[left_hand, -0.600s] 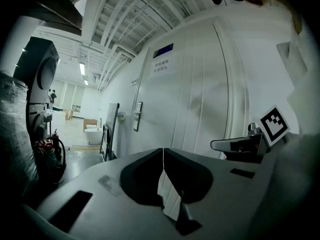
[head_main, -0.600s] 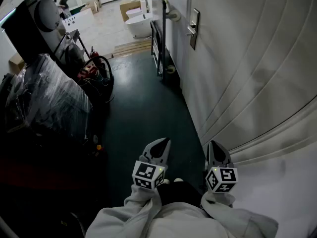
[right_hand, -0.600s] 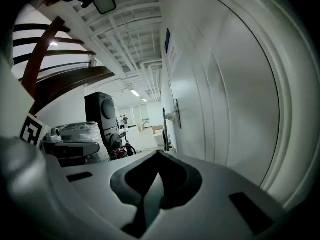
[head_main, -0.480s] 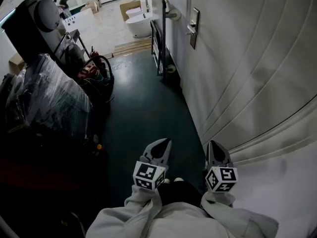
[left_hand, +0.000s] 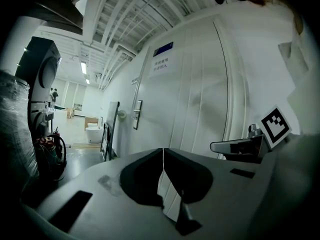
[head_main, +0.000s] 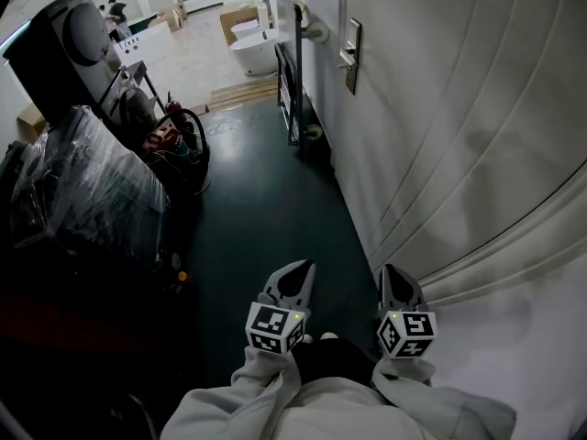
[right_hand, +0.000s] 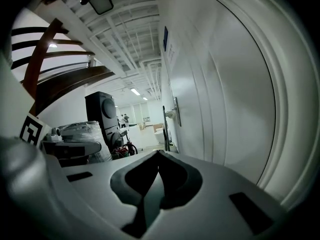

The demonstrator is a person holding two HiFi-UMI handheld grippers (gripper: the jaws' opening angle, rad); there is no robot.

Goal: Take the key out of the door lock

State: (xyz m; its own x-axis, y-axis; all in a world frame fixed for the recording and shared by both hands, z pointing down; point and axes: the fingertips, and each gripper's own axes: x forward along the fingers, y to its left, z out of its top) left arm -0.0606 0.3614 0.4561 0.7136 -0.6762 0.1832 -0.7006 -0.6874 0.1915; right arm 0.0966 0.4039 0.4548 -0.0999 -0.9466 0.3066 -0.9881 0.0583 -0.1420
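The door's metal lock plate with its handle [head_main: 349, 56] is far ahead on the white door [head_main: 459, 108]. It also shows small as the lock plate [left_hand: 136, 115] in the left gripper view and the lock plate [right_hand: 176, 112] in the right gripper view. No key can be made out at this distance. My left gripper [head_main: 298, 269] and right gripper [head_main: 393, 271] are held side by side low in the head view, well short of the lock. The left gripper [left_hand: 163, 150] has its tips together with nothing between them. The right gripper [right_hand: 158, 153] is likewise shut and holds nothing.
A metal trolley frame [head_main: 295, 71] leans on the wall just before the lock. Plastic-wrapped goods [head_main: 83, 191], a tall black machine [head_main: 64, 44] and coiled cables [head_main: 179, 136] line the left. A dark green floor strip [head_main: 266, 218] runs between them and the door. A white tub [head_main: 252, 49] stands beyond.
The head view has shifted slightly: the lock plate sits a little higher and further left, and both grippers a touch lower. Both grippers stay shut, side by side.
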